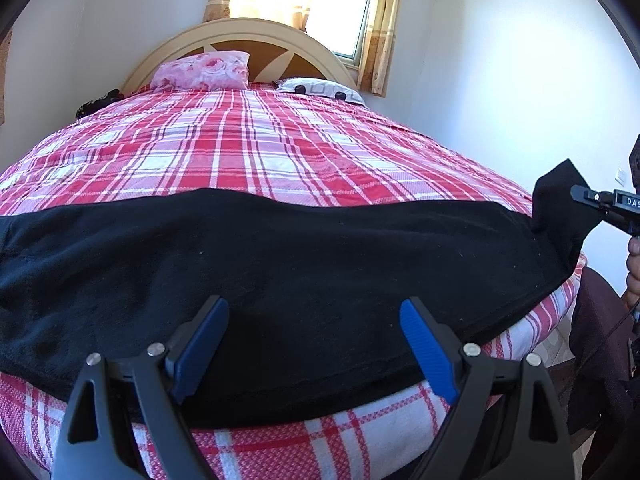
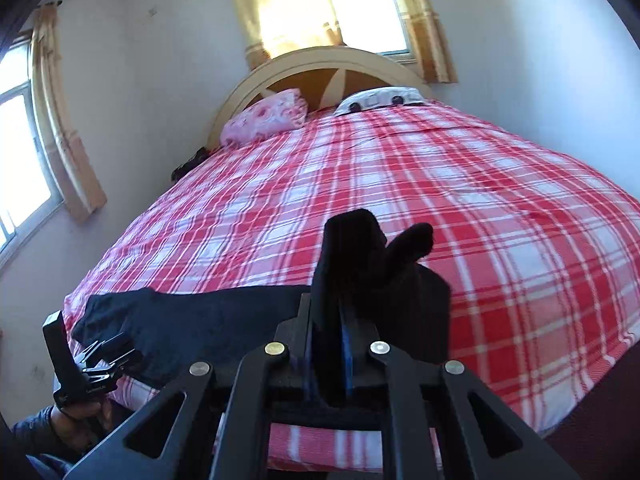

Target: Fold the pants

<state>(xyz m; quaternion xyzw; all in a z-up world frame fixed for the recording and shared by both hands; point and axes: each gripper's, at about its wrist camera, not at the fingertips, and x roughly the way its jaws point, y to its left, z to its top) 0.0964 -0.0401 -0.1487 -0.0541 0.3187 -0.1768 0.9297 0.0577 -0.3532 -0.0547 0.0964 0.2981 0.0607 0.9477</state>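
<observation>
right now the black pants (image 1: 280,264) lie stretched crosswise over the near end of the bed (image 1: 240,152), their lower edge hanging a little past the mattress side. one end of the cloth is lifted off the bed at the right: the right gripper (image 2: 328,344) has its jaws closed narrow on that end, and a bunched fold of black fabric stands up between and above the fingers. in the left wrist view the same raised corner shows at the right edge, pinched by the right gripper (image 1: 588,200), with part of a hand (image 1: 634,264) below it. the left gripper (image 1: 312,344) hovers over the middle of the pants with its jaws spread wide, blue pads (image 1: 428,348) apart and nothing clamped between them. the bed carries a red and white plaid cover. at its far end a pink floral pillow (image 1: 204,70) and a white patterned pillow (image 1: 320,90) rest against a curved headboard (image 1: 240,34), under a window (image 1: 348,4) with yellow curtains (image 1: 384,32).
</observation>
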